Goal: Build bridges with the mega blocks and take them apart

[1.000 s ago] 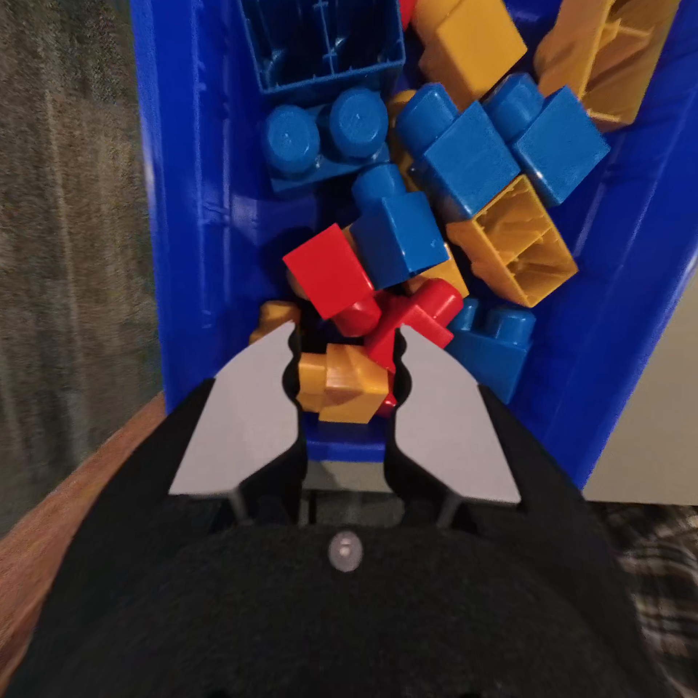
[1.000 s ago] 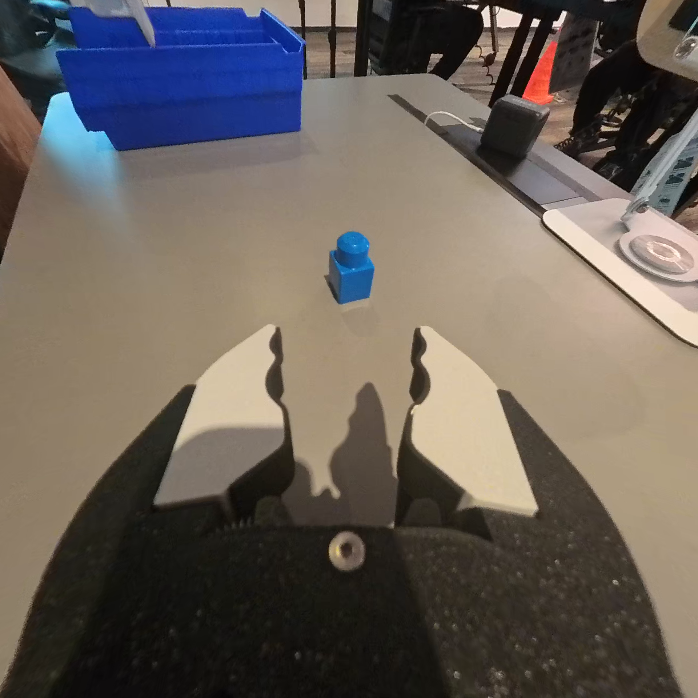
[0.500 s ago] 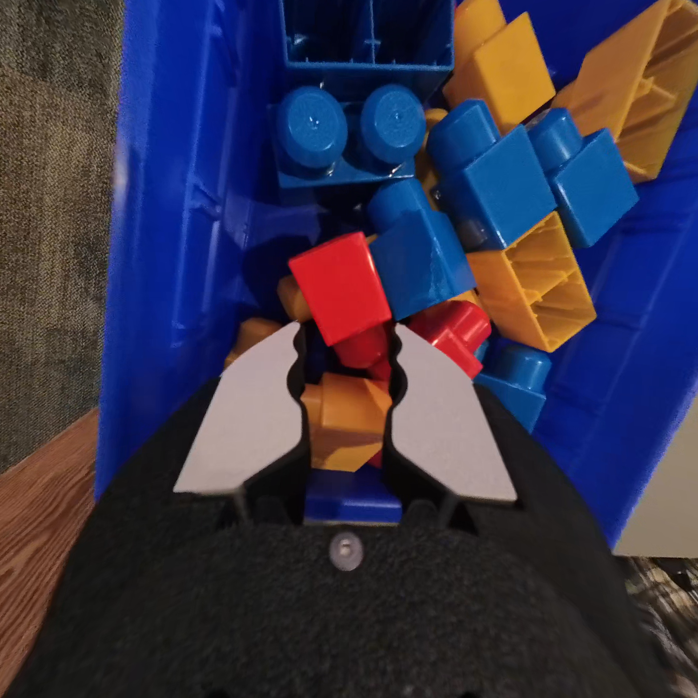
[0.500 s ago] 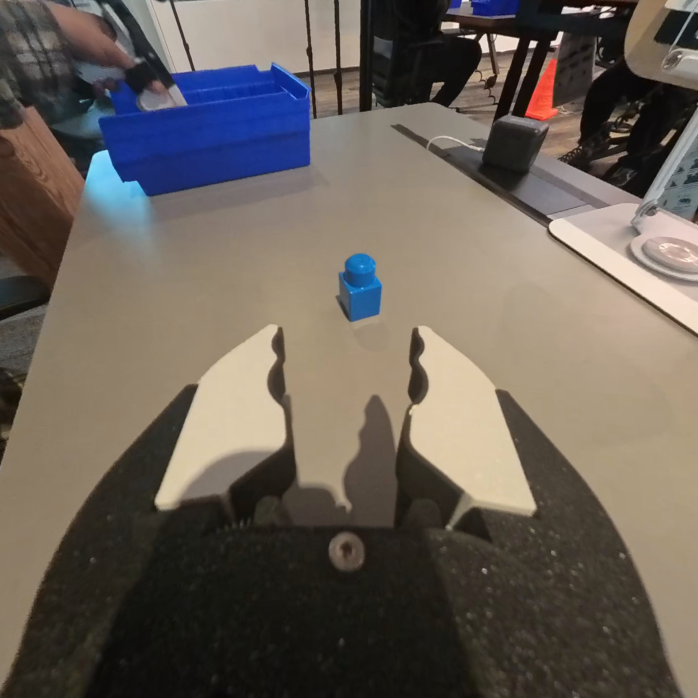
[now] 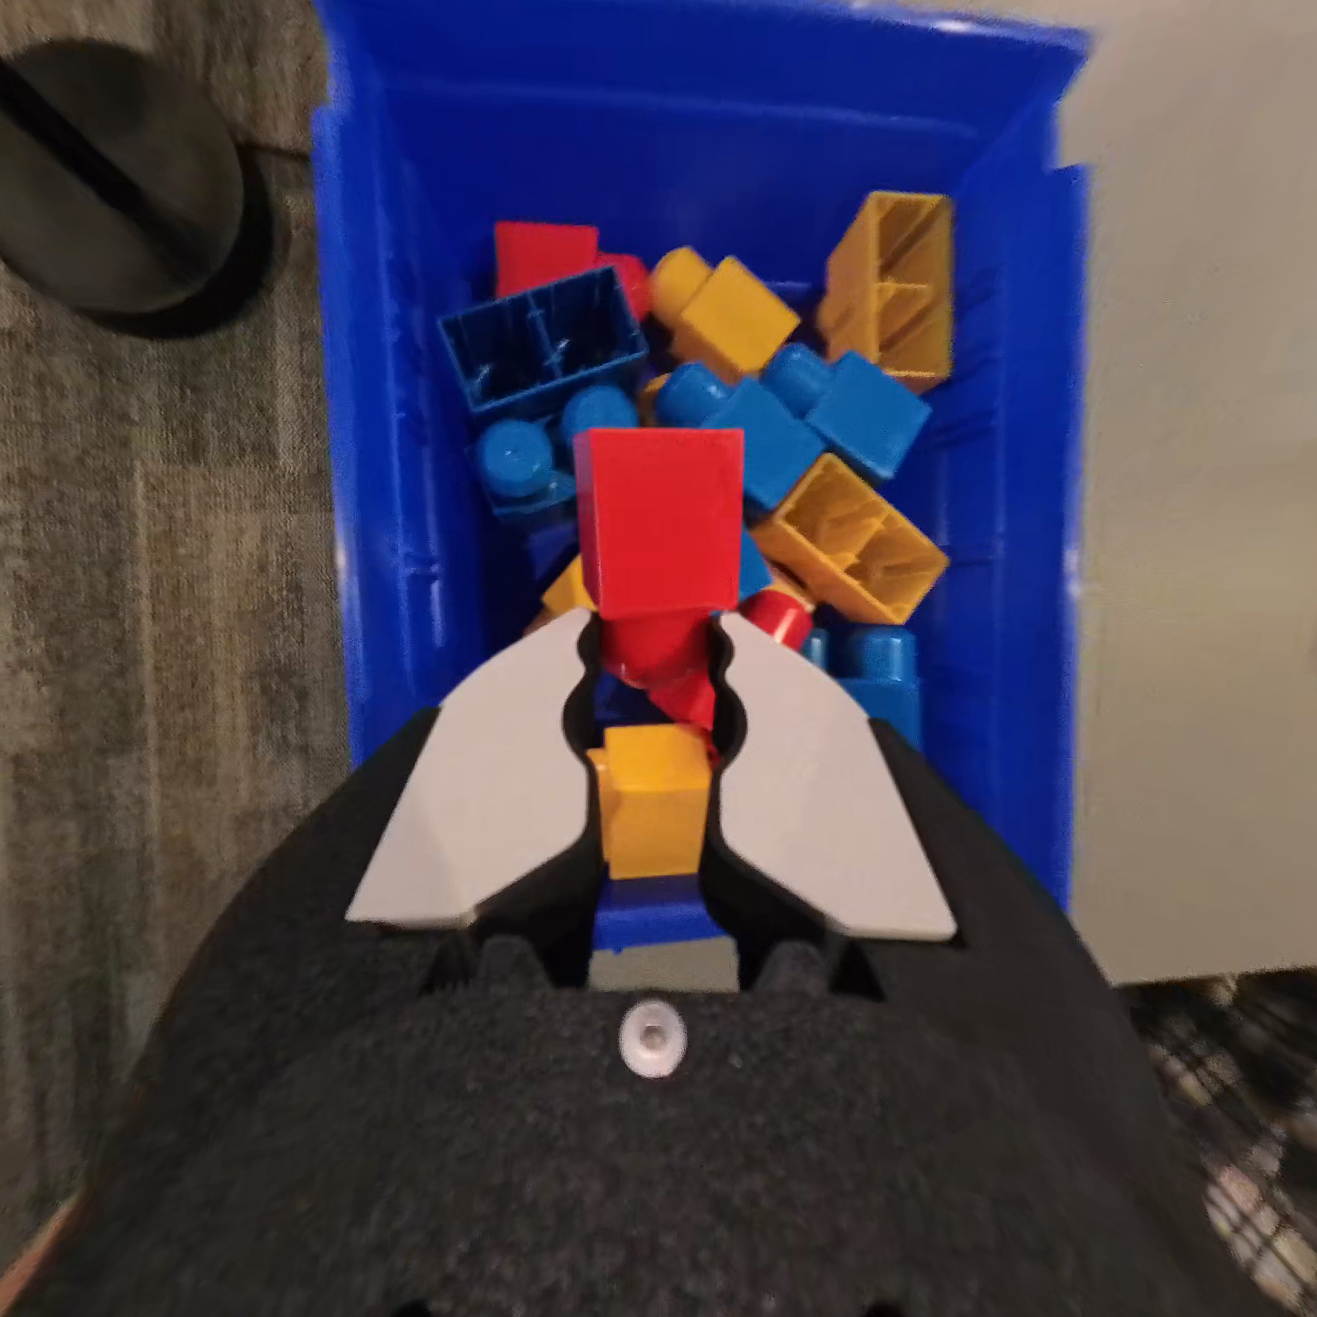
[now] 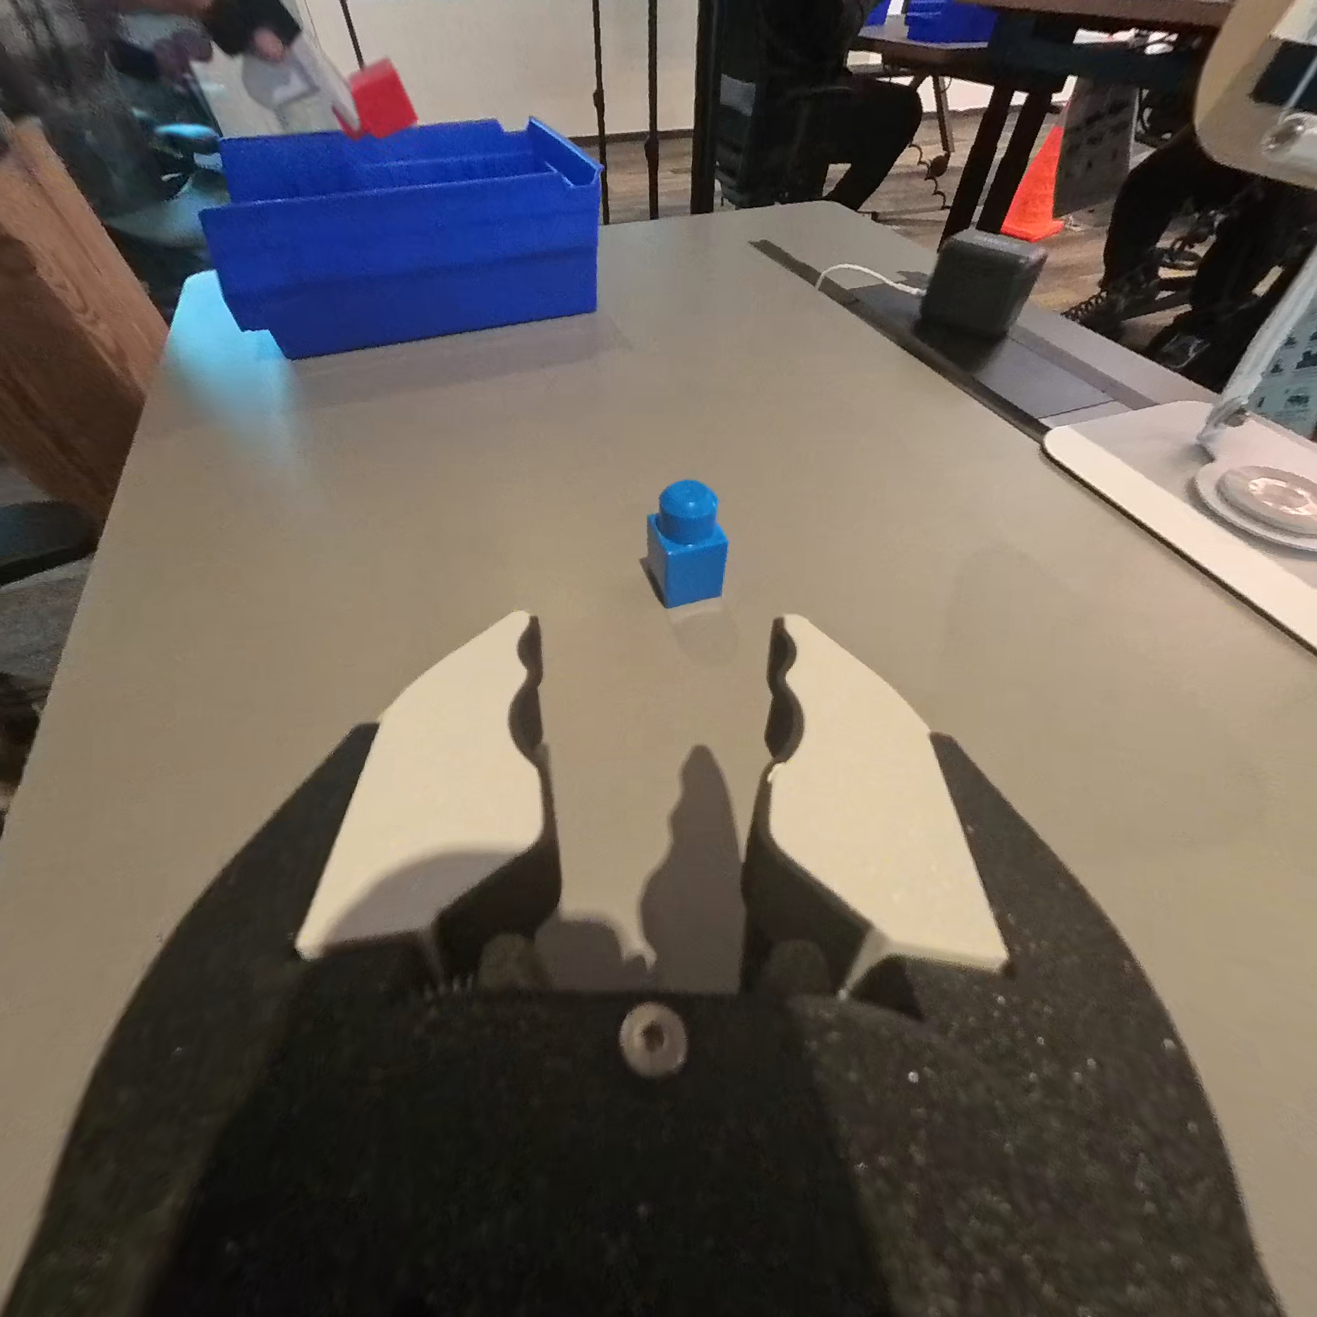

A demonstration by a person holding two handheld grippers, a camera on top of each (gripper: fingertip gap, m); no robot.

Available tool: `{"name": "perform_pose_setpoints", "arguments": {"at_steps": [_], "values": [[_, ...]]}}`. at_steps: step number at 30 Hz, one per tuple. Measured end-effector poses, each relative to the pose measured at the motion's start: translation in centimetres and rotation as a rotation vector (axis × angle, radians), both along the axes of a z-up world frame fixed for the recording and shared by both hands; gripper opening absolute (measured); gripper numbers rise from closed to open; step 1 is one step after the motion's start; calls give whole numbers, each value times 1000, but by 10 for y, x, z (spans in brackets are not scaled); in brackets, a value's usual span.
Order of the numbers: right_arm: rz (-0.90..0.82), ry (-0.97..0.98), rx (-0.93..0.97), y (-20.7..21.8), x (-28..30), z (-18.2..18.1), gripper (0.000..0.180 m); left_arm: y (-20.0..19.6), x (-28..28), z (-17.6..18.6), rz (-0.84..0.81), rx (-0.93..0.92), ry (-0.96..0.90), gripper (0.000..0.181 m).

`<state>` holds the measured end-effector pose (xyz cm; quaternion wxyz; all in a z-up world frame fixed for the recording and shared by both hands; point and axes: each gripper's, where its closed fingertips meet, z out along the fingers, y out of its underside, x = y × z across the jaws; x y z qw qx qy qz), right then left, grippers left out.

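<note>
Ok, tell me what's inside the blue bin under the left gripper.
Blue bin holds a loose pile of blue, yellow and red blocks. The left gripper holds a red block above them, covering what lies beneath.

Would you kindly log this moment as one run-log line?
left gripper: shut on red block, above blue bin | right gripper: open, empty | blue block: upright on table
</note>
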<state>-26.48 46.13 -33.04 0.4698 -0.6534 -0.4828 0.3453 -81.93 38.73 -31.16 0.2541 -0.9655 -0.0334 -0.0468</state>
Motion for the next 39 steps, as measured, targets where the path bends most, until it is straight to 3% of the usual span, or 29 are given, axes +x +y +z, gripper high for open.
{"name": "perform_pose_setpoints", "arguments": {"at_steps": [3, 7, 12, 17, 22, 27, 28, 30, 34, 35, 36, 39], "values": [[30, -7, 58, -4, -3, 0, 60, 11, 41, 25, -170, 15, 69, 28], [59, 3, 261, -3, -9, 12, 65, 31, 146, 42, -475, 30, 110, 28], [238, 3, 419, -15, -36, 53, 75, 47, 299, 33, -897, 48, 114, 28], [395, -97, 434, -16, -63, 75, 72, 50, 407, 20, -1145, 71, 40, 28], [505, -258, 422, -17, -71, 69, 62, 45, 453, 11, -1250, 41, -18, 28], [579, -333, 341, -21, -76, 54, 67, 41, 467, 11, -1299, 43, -59, 28], [584, -341, 331, -20, -77, 50, 64, 41, 468, 12, -1304, 48, -74, 28], [626, -332, 286, -24, -77, 45, 37, 41, 468, 15, -1304, 67, -94, 28], [570, -135, 251, -20, -77, 53, 35, 46, 469, 32, -1287, 214, -177, 30], [536, -61, 234, -17, -76, 56, 35, 50, 469, 39, -1269, 286, -219, 40], [491, 42, 212, -13, -75, 63, 35, 54, 470, 48, -1242, 369, -273, 51], [367, 382, 122, -1, -65, 81, 35, 61, 472, 77, -1156, 611, -525, 52]]}}
